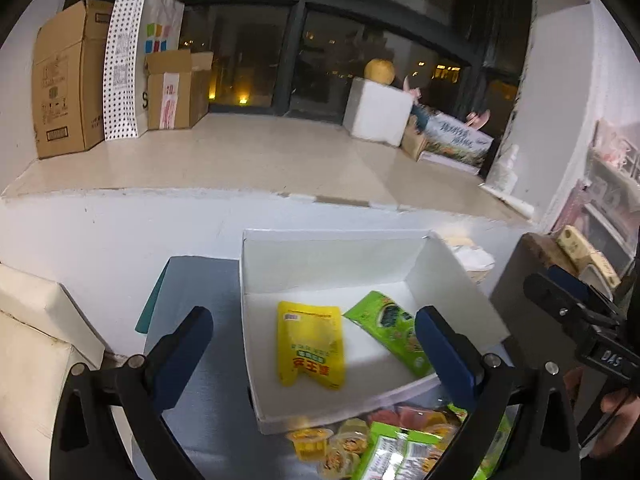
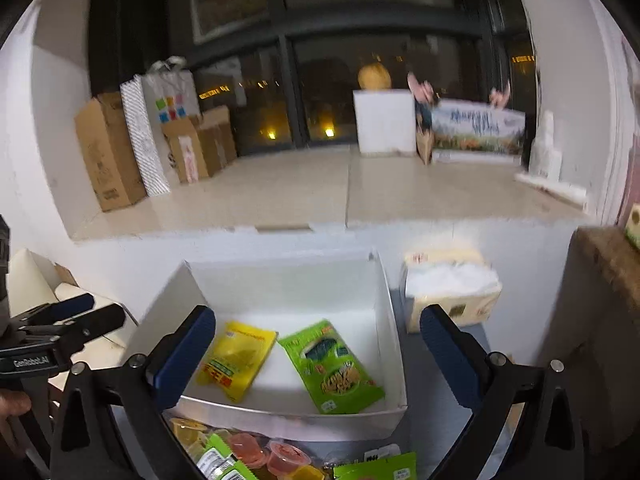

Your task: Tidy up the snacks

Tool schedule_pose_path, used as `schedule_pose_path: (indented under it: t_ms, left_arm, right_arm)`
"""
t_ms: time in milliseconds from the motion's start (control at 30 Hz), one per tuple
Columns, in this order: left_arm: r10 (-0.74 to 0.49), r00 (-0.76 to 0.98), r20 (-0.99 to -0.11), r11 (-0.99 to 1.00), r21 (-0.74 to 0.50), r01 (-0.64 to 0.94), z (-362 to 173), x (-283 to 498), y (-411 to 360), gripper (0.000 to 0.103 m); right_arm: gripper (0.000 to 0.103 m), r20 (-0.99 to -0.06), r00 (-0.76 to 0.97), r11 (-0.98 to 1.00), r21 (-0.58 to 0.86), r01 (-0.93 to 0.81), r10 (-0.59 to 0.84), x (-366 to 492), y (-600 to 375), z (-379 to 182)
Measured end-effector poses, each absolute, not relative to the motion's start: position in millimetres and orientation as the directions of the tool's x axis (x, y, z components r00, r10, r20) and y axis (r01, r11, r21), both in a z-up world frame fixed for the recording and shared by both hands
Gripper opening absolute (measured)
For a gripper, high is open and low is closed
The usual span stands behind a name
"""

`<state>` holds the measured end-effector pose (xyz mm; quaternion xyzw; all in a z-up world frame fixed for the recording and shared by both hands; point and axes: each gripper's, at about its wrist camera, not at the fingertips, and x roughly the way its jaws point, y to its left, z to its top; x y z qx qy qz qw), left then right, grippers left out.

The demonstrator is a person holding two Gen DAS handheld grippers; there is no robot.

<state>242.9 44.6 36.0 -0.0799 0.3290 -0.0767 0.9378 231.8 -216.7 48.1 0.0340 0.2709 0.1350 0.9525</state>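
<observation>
A white open box stands on the grey table. Inside it lie a yellow snack pouch and a green snack pack, side by side. My left gripper hangs open above the near part of the box, nothing between its blue pads. My right gripper is open too, over the box's near edge, empty. Loose snacks, jelly cups and green packs, are heaped on the table in front of the box.
A tissue pack sits right of the box. A white cushioned seat is at the left. A dark board stands at the right. Behind runs a raised ledge with cardboard boxes and a white foam box.
</observation>
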Motion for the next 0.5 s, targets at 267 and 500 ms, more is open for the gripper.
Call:
schedule_pose_path:
  t_ms: [267,500]
  left_arm:
    - [-0.216,0.782,-0.584,0.976,-0.134,0.169,28,137,22,0.103]
    - [-0.248,0.724,-0.644,0.966,-0.219,0.136,-29,56,17,0.103]
  right_arm:
    - [0.103,-0.568,0.772,0.955,0.094,-0.283,0.285,127,-220,40]
    - [0.103,-0.747,0.637,0.973,0.054,-0.223,0.188,50,-219,-56]
